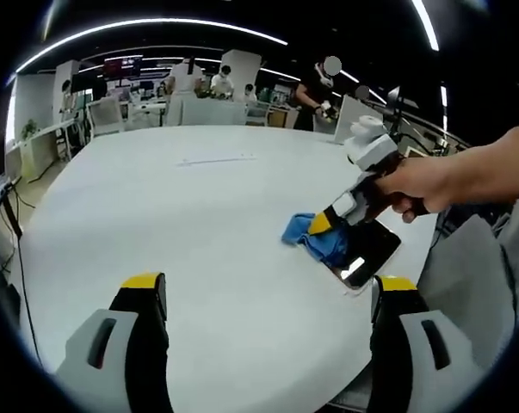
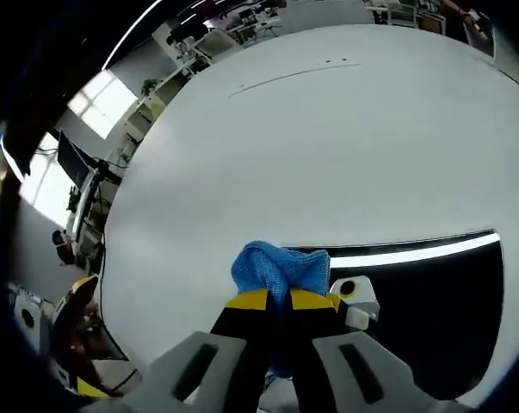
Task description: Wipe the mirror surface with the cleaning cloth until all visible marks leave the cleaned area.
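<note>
Pinching cloth [image 2: 281, 268], right claw [image 2: 279, 299], mirror [image 2: 431, 301] edge

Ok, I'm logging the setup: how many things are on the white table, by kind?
Blue microfibre cleaning cloth: 1
Dark rectangular mirror: 1
Total: 2, both near the edge of the white round table. The right tongs are shut on the cloth.

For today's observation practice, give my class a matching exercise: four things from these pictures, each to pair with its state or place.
Things:
1. cleaning cloth
2. mirror
3. left gripper
4. right gripper

States:
A. open above the white table
B. flat on the table, reflecting a ceiling light
C. shut on the cloth
D. blue, bunched between yellow-tipped jaws

Pairs: 1-D, 2-B, 3-A, 4-C
</note>
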Demonstrator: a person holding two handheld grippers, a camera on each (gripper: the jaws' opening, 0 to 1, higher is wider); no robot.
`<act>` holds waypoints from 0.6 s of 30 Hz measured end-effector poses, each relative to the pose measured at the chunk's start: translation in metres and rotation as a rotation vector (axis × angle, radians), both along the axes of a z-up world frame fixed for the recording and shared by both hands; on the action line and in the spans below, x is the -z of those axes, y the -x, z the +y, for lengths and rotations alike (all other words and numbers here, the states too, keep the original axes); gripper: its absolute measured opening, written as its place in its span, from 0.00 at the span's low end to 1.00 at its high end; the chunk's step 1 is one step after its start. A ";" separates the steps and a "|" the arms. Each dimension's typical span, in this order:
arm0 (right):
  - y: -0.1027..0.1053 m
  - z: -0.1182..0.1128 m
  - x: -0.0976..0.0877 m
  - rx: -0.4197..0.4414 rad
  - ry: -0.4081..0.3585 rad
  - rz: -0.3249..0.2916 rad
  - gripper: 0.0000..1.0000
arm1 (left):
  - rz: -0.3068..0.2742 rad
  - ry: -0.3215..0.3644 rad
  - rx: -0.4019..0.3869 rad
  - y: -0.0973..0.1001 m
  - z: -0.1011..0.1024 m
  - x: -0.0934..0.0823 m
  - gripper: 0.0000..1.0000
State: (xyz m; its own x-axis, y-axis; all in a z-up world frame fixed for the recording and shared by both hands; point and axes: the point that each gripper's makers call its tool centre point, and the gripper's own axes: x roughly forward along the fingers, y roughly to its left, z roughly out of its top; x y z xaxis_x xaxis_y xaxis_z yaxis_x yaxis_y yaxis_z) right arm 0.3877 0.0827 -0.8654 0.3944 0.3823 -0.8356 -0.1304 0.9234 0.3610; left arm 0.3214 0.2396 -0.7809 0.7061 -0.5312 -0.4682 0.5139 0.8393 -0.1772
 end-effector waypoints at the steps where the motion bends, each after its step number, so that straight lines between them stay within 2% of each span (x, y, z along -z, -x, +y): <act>1: 0.001 0.001 0.000 -0.013 0.008 -0.004 0.01 | -0.005 0.007 -0.008 -0.002 0.001 -0.002 0.98; 4: 0.004 0.002 -0.001 -0.041 0.037 -0.025 0.01 | -0.016 0.010 -0.005 -0.002 -0.001 -0.007 0.98; 13: 0.018 0.000 0.000 -0.034 0.021 -0.012 0.01 | -0.023 0.031 -0.020 -0.001 -0.003 -0.006 0.98; 18: 0.021 0.001 0.000 -0.061 0.035 -0.013 0.01 | -0.029 -0.010 0.024 0.009 -0.011 -0.005 0.99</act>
